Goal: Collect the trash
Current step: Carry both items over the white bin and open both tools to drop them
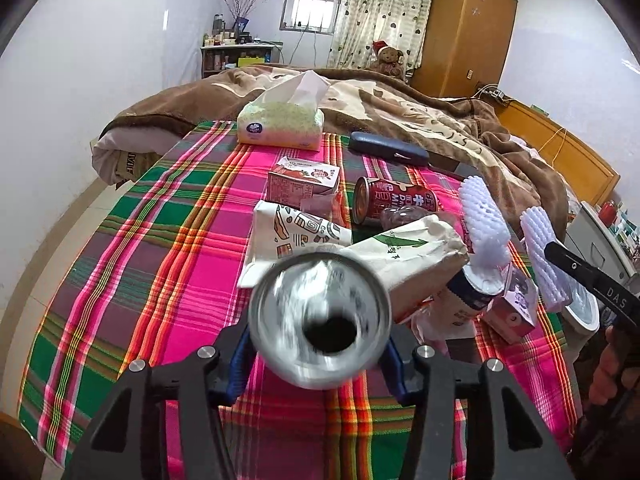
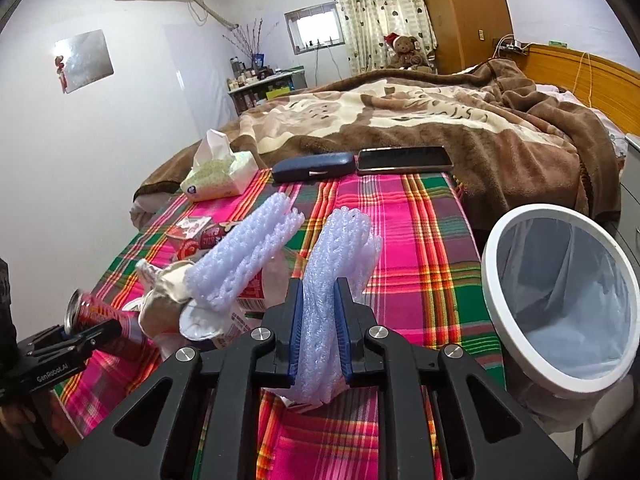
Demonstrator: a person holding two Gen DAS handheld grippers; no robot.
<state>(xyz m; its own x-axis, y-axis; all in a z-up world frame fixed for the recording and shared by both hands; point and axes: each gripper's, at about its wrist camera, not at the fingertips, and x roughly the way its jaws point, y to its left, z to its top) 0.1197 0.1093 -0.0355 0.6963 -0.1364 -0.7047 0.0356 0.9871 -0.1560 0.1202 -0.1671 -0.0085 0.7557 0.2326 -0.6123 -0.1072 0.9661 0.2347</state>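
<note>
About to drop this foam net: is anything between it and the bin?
Nothing visible. The foam net, clamped in the right hand-held gripper, has only bare plaid cloth between it and the bin, whose lined mouth is open towards it.

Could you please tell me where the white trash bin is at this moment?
In the right wrist view, the white trash bin stands at the right, off the plaid tablecloth's right edge, below the brown blanket.
</note>
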